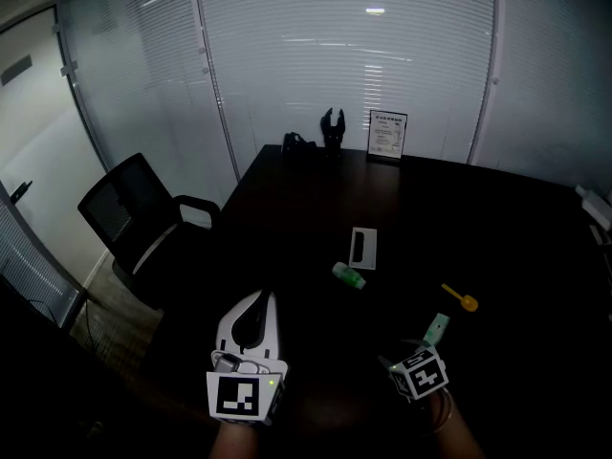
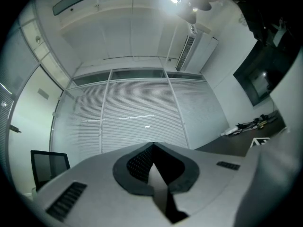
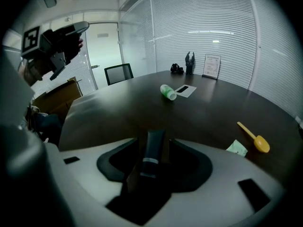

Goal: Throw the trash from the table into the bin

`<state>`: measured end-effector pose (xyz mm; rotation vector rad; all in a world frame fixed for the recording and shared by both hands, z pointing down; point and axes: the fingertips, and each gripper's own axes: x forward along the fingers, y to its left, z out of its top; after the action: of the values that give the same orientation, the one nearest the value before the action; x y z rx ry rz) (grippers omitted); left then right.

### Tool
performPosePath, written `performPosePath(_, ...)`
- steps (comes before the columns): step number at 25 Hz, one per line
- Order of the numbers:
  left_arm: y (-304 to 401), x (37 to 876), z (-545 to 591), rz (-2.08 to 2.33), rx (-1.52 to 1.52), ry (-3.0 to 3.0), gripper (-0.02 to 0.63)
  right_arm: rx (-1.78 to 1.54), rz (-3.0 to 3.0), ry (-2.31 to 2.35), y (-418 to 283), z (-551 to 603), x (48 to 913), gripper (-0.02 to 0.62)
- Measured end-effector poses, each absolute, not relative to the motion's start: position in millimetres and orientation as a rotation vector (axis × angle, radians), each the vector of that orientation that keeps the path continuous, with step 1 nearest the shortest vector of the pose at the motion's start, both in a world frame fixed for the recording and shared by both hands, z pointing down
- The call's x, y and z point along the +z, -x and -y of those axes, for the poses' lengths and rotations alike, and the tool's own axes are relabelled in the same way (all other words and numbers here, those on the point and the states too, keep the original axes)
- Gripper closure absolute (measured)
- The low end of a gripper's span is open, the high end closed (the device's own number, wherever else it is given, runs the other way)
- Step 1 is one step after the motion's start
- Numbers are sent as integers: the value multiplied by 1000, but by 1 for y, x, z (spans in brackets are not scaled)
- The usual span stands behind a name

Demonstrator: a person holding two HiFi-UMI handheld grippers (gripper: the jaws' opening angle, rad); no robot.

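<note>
The right gripper [image 3: 152,139] is tilted down over the near part of the dark table [image 1: 287,208], and its jaws are seen apart. Between them a dark tube [image 3: 149,155] with a pale band is framed. Narrow gaps are left at either side of it, so it is judged not yet pinched. The tube's long axis runs from near to far, in line with the gripper. A straight drop and a squeeze across the narrow width are therefore judged to be what the coming move calls for. Against the dark top the tube cannot be made out in the head view.

Just right of that gripper a pale green paper scrap [image 1: 437,328] is lying, with a yellow spoon [image 1: 460,298] a little farther off to the right. A green bottle [image 1: 349,275] and a white card [image 1: 363,248] are found farther away, toward the table's middle, well apart from the tube. The right hand is judged the nearer to all of these.

The left gripper [image 2: 151,145] is held at the near left with jaws together and empty, pointed at the blinds [image 2: 137,122].

Open room is left around the tube. The table's left edge lies well off, with a chair [image 1: 134,213] beyond it. No bin is made out in any view.
</note>
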<state>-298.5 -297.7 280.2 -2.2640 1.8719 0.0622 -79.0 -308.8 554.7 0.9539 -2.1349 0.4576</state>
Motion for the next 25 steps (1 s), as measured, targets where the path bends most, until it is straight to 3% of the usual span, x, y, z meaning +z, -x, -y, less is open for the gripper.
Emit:
performPosePath(22,298,289,299,-1896,48,2270,609,534,1986,-840,83,311,587,403)
performPosePath(25,298,287,299,-1890,48,2266,609,535,1974,-837,84,307,585,427)
